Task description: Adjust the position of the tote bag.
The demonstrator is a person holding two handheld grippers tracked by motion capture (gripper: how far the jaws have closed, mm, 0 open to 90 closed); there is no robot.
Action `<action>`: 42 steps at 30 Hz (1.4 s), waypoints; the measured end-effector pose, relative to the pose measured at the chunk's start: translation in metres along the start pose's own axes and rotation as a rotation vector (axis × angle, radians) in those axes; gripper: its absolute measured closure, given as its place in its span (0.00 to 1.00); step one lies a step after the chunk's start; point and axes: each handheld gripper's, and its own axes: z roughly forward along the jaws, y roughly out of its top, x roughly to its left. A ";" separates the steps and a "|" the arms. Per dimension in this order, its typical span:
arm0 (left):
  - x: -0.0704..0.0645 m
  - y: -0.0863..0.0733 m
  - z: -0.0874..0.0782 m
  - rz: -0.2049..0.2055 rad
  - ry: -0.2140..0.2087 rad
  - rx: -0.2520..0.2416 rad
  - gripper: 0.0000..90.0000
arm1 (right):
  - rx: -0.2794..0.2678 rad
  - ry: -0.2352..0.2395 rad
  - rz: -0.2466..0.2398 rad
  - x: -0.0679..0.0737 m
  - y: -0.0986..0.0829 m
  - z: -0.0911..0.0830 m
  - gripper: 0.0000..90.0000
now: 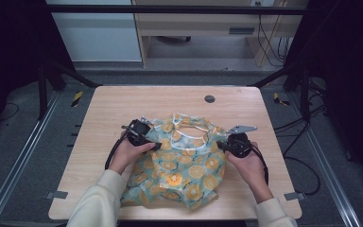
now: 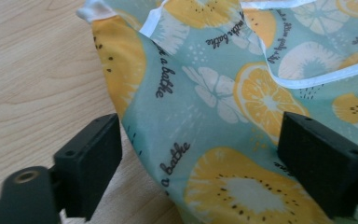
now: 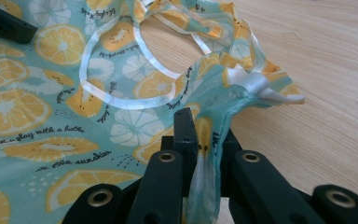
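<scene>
Right gripper is clamped on the garment's right edge, left gripper gapes wide over the opposite edge, cloth between its jaws, so it should close on a full fold before pulling taut.

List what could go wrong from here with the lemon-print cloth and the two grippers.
1. The right gripper is shut on a thin bunched edge of the lemon-print cloth; a pull could slip that fold out of the jaws.
2. The left gripper stands open astride a fold; if the right side lifts first, the cloth may drag unevenly across the table.
3. The white trim loops lie loose and could snag on a jaw.
</scene>
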 end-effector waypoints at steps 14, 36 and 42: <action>-0.002 -0.003 -0.004 0.081 -0.015 -0.019 0.96 | -0.014 0.004 -0.001 -0.002 0.001 -0.002 0.95; -0.016 -0.009 -0.076 0.217 0.187 -0.331 1.00 | -0.172 0.065 -0.095 -0.001 0.022 -0.035 0.99; -0.019 -0.013 -0.087 0.248 0.201 -0.382 1.00 | -0.195 0.090 -0.138 0.001 0.021 -0.042 0.99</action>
